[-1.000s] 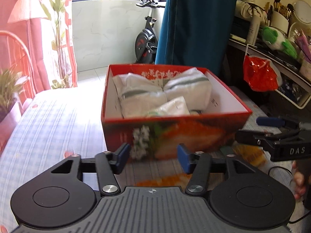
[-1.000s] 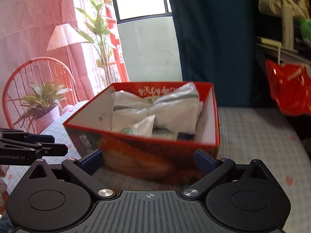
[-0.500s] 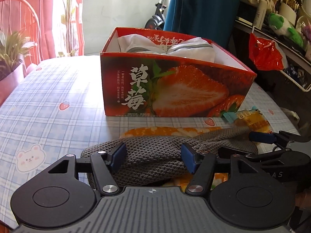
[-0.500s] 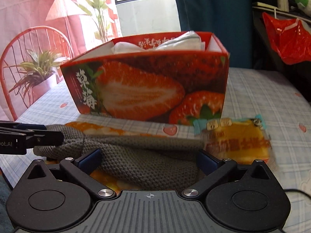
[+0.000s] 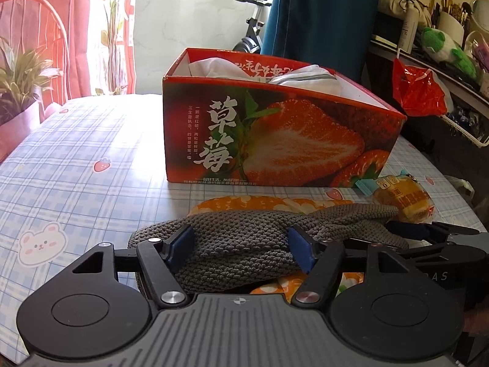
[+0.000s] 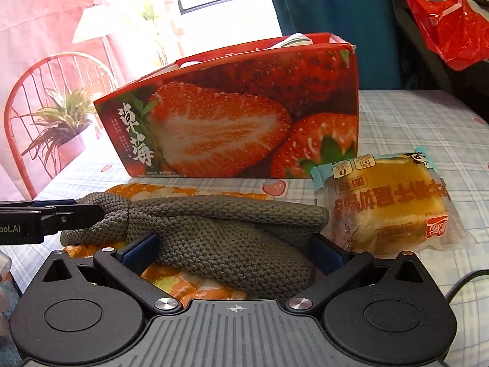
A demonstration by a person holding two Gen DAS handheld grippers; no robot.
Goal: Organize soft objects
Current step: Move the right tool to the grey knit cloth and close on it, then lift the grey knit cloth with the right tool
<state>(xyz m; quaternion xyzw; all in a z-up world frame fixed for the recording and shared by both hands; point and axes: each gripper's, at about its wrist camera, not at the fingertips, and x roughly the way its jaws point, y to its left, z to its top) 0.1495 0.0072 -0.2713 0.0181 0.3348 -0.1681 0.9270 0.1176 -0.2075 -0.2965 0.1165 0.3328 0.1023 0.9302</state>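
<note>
Grey knitted cloth bundle lies on an orange floral fabric, on the blue checked tablecloth in front of the red strawberry-print cardboard box. Left gripper jaws opening, straddling the bundle, nothing clamped. Right gripper spread wide around the same bundle, not squeezing it. Wrapped yellow cake just beside the bundle.

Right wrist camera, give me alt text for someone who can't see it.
The open right gripper straddles a grey knitted item lying on orange patterned fabric, beside a wrapped bun. A strawberry box stands behind on the checked tablecloth.
</note>
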